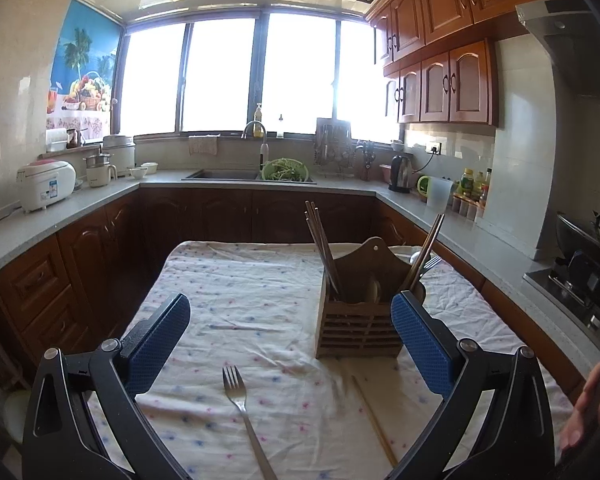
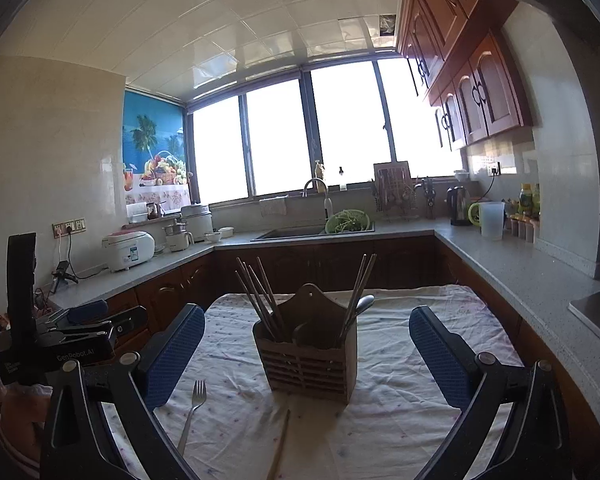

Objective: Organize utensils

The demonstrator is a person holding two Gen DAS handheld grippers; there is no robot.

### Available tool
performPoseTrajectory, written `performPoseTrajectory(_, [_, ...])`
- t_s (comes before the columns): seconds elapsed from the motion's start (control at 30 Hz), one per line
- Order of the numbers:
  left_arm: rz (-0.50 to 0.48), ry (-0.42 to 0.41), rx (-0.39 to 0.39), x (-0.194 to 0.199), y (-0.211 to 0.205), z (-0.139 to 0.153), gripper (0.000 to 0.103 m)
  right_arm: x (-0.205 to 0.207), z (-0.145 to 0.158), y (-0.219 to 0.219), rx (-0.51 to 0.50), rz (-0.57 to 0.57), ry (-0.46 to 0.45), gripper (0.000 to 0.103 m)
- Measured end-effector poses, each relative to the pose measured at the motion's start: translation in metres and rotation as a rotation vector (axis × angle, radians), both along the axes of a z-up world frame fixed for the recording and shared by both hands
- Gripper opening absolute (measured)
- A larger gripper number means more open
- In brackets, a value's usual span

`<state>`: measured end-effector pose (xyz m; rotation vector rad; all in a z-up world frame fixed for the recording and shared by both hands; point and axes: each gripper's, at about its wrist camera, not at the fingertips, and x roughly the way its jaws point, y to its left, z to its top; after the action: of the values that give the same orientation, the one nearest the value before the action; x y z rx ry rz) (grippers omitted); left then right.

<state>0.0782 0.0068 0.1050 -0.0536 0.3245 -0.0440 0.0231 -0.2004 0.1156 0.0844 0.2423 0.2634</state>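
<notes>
A brown slotted utensil holder [image 1: 358, 320] [image 2: 312, 364] stands on the dotted white tablecloth [image 1: 240, 280]. Several chopsticks [image 1: 320, 240] [image 2: 260, 296] and a spoon [image 2: 362, 304] lean upright in it. A metal fork [image 1: 240, 404] [image 2: 194, 404] lies on the cloth in front of it, tines pointing away. A single wooden chopstick [image 1: 374, 420] [image 2: 280, 444] lies to the fork's right. My left gripper [image 1: 290, 304] is open and empty above the fork, left of the holder. My right gripper [image 2: 307, 312] is open and empty, facing the holder.
Grey counters run along both sides and the far end, with a rice cooker [image 1: 46, 190], a sink [image 1: 224, 175], a kettle [image 1: 401, 172] and a stove [image 1: 580, 276]. A hand [image 1: 584, 412] shows at the right edge. The left device's black body [image 2: 60, 344] sits at the left.
</notes>
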Motion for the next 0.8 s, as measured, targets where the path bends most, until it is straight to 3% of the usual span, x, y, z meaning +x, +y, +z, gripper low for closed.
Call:
performPoseTrajectory(0.17, [0.015, -0.041, 0.019, -0.021, 0.001, -0.001, 0.103, -0.013, 0.007, 0.007, -0.009, 0.016, -0.037, 0.103])
performPoseTrajectory(0.53, [0.039, 0.038, -0.018, -0.046, 0.007, -0.095, 0.103, -0.024, -0.098, 0.012, -0.045, -0.030, 0.104, 0.103])
performPoseTrajectory(0.8, [0.066, 0.037, 0.017, -0.054, 0.003, -0.122, 0.103, -0.038, -0.128, 0.013, -0.067, -0.049, 0.153, 0.103])
